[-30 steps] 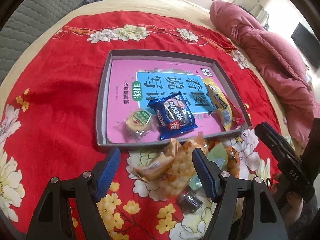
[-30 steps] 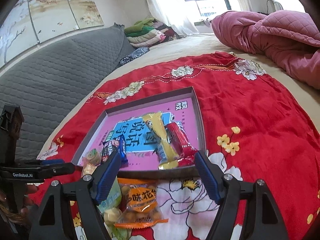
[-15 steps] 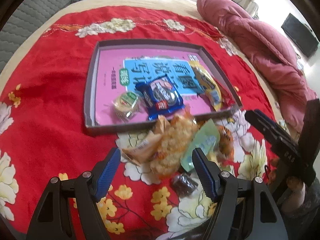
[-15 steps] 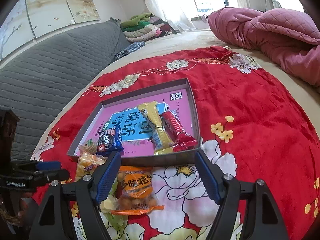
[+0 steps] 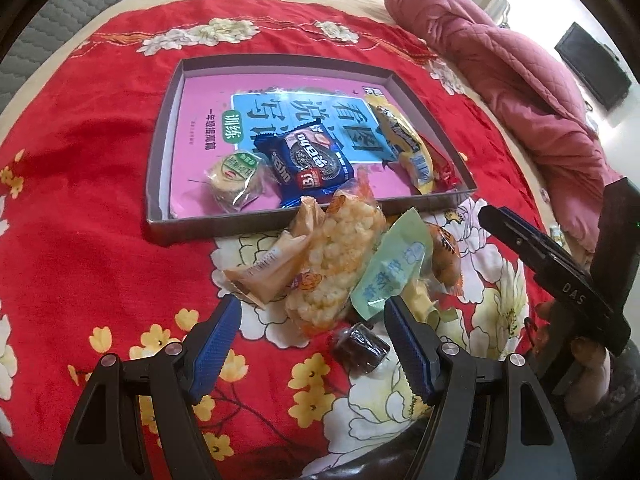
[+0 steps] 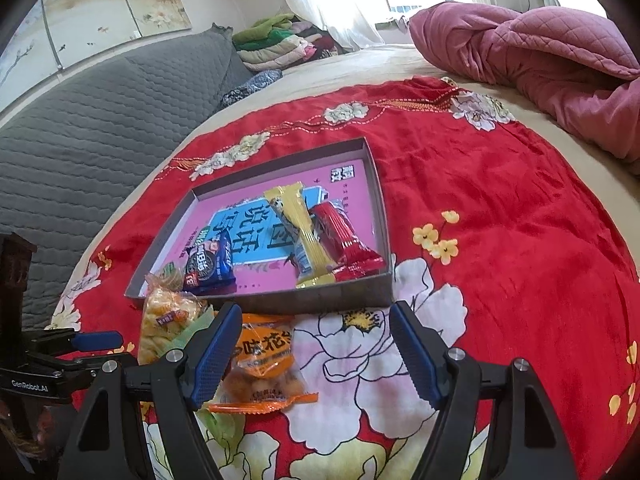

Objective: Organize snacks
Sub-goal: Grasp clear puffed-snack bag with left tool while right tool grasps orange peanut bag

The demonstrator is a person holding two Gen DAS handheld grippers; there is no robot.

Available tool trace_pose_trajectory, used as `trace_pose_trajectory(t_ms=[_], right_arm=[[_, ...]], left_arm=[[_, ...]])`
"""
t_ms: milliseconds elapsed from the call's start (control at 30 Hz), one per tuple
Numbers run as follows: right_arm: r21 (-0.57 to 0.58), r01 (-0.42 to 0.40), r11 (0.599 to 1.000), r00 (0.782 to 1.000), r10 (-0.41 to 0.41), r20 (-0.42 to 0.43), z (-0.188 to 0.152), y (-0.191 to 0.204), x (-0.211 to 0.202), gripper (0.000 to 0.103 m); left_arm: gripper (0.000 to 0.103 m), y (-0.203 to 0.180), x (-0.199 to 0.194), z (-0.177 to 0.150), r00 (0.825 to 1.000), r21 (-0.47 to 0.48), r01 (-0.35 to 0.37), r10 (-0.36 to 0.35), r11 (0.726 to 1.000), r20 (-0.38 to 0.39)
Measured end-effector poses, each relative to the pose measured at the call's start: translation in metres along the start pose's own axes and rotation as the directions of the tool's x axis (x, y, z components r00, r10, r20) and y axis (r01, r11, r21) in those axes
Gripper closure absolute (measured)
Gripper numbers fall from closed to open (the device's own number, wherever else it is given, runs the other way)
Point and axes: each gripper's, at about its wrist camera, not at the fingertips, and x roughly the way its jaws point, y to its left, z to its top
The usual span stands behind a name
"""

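Note:
A shallow grey tray (image 5: 160, 136) (image 6: 378, 208) with a pink book cover as its floor lies on a red flowered cloth. In it are a round green-labelled cake (image 5: 234, 178), a blue cookie pack (image 5: 306, 160) (image 6: 208, 260), a yellow bar (image 5: 404, 144) (image 6: 298, 224) and a red bar (image 6: 340, 236). Before the tray is a heap: a puffed-rice pack (image 5: 332, 268), a tan packet (image 5: 272, 264), a pale green packet (image 5: 392, 272), an orange peanut bag (image 6: 264, 368) and a dark candy (image 5: 360, 346). My left gripper (image 5: 312, 344) hangs open over the heap. My right gripper (image 6: 314, 352) stands open above the peanut bag.
A crumpled pink quilt (image 5: 512, 68) (image 6: 532, 48) lies at the far right of the bed. A grey quilted headboard (image 6: 80, 136) runs along the left, with folded clothes (image 6: 280, 40) behind. The red cloth (image 6: 500, 240) is bare to the right of the tray.
The left gripper has drawn back and tipped down, so the snack heap now sits between its fingers and the tray looks farther off. The right gripper has tipped slightly down.

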Motion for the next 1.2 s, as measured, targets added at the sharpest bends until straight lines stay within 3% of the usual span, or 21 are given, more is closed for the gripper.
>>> trace_pose_trajectory(t_ms=[300, 367, 567, 867, 1200], right_arm=[[-0.014, -0.007, 1.0, 1.0, 0.006, -0.031, -0.003, 0.001, 0.006, 0.028], [-0.015, -0.006, 1.0, 0.999, 0.006, -0.036, -0.003, 0.001, 0.007, 0.028], [-0.017, -0.031, 0.999, 0.996, 0.03, -0.081, -0.008, 0.001, 0.014, 0.028], [-0.083, -0.091, 0.992, 0.987, 0.078, -0.144, -0.015, 0.017, 0.023, 0.028], [-0.139, -0.096, 0.986, 0.978, 0.068, -0.198, -0.024, 0.028, 0.043, 0.03]], left_arm=[[0.028, 0.011, 0.003, 0.003, 0.999, -0.05, 0.042, -0.042, 0.998, 0.014], [0.037, 0.012, 0.004, 0.003, 0.998, -0.055, 0.053, -0.052, 0.997, 0.019], [0.05, 0.011, 0.01, 0.004, 0.997, -0.059, 0.081, -0.08, 0.995, 0.018], [0.052, 0.014, 0.016, 0.006, 0.995, -0.073, 0.099, -0.098, 0.992, 0.01], [0.052, 0.013, 0.028, 0.011, 0.991, -0.078, 0.13, -0.131, 0.988, -0.003]])
